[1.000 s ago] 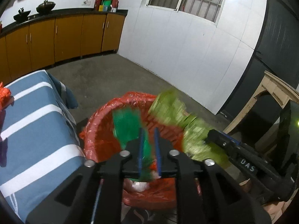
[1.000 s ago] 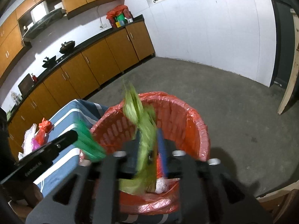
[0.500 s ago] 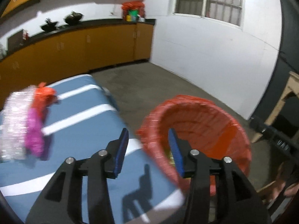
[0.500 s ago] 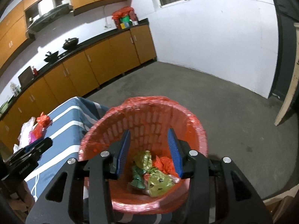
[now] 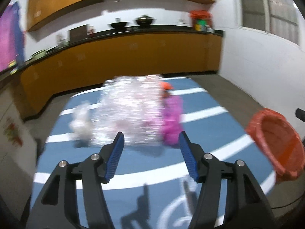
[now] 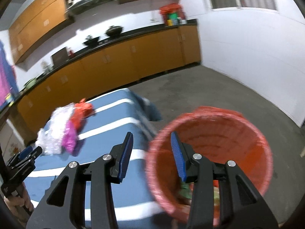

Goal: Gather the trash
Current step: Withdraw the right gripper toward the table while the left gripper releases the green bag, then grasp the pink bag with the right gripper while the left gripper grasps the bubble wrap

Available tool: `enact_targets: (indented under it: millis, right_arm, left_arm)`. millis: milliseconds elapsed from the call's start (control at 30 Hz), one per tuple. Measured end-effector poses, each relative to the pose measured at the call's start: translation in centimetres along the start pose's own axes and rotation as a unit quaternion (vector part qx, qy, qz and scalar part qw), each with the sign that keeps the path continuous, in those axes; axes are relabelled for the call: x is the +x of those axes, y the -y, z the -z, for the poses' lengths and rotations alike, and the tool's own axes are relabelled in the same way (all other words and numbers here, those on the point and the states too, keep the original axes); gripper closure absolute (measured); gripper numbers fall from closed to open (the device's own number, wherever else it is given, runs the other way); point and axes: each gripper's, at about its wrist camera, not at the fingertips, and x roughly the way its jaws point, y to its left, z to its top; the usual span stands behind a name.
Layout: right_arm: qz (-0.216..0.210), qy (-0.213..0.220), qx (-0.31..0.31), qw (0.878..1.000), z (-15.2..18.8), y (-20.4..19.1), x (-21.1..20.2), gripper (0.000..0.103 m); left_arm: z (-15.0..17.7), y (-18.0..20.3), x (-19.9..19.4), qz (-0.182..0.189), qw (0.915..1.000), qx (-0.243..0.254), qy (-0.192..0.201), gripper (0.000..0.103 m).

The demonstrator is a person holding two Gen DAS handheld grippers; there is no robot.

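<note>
The left gripper (image 5: pixel 150 139) hangs over the striped blue table (image 5: pixel 200 152), fingers spread wide and empty. Just beyond it lies a blurred heap of clear, pink and orange wrappers (image 5: pixel 133 112). The right gripper (image 6: pixel 151 139), likewise spread and empty, hovers at the table's edge over the red bin (image 6: pixel 219 133), scraps inside.

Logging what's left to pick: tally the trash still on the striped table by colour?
Clear/silvery crinkled wrap: 1
White crumpled piece: 1
Magenta wrapper: 1
Orange-red bag: 1
Total: 4, all in one cluster on the table. Motion blur could hide smaller bits. Both sets of jaws are open and empty.
</note>
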Motion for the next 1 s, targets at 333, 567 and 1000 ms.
enact_targets:
  millis: [333,567,1000]
  right_arm:
    - [-0.093,-0.040,-0.067,0.993,-0.1,-11.6,6.6,0.060]
    - [-0.130,-0.080,-0.084,0.985,0.7,-17.3,11.8,0.060]
    - [-0.129,-0.137,-0.108,0.976,2.3,-20.2,17.2,0.089]
  left_arm:
    - [0.7,-8.4,-0.9,-0.072,0.9954,-0.062,0.013,0.044]
    - [1.2,-10.9,-0.5,-0.077,0.9939,-0.078,0.009,0.044]
    - [1.2,-11.8,1.1,-0.055,0.9945,-0.089,0.000,0.044]
